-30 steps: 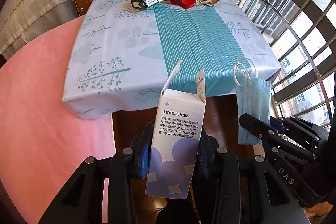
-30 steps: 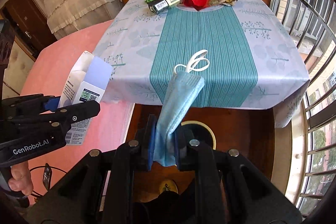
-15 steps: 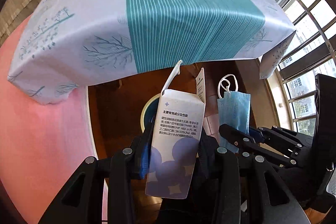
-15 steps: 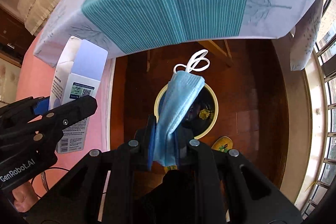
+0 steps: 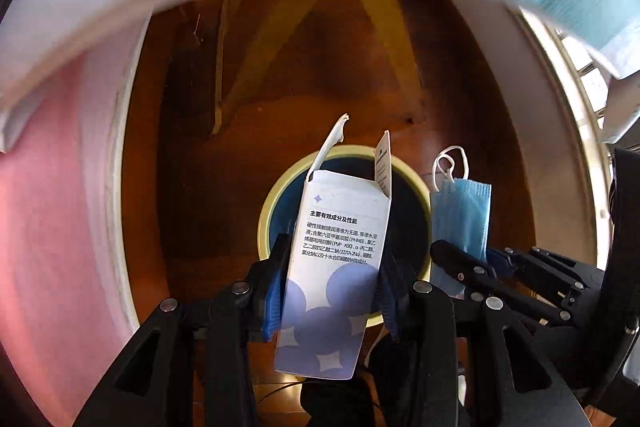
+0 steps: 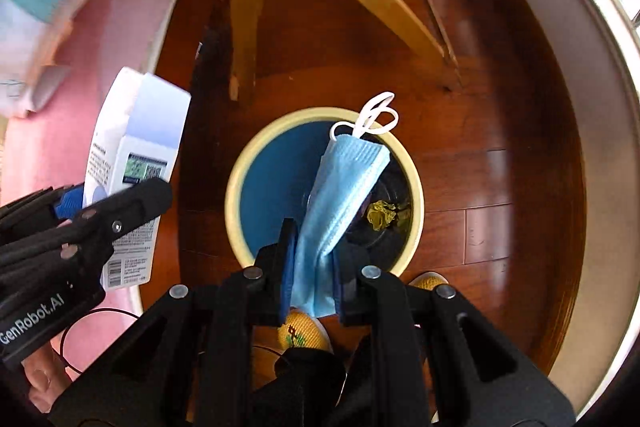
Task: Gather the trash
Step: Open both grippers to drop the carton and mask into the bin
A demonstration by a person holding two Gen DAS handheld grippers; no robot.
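Wooden floor beneath the desk: our left hand-held gripper clamps a carton, the right hand-held gripper a face mask, above the bin. Next: release both.

White carton and blue mask held upright above yellow-rimmed bin.
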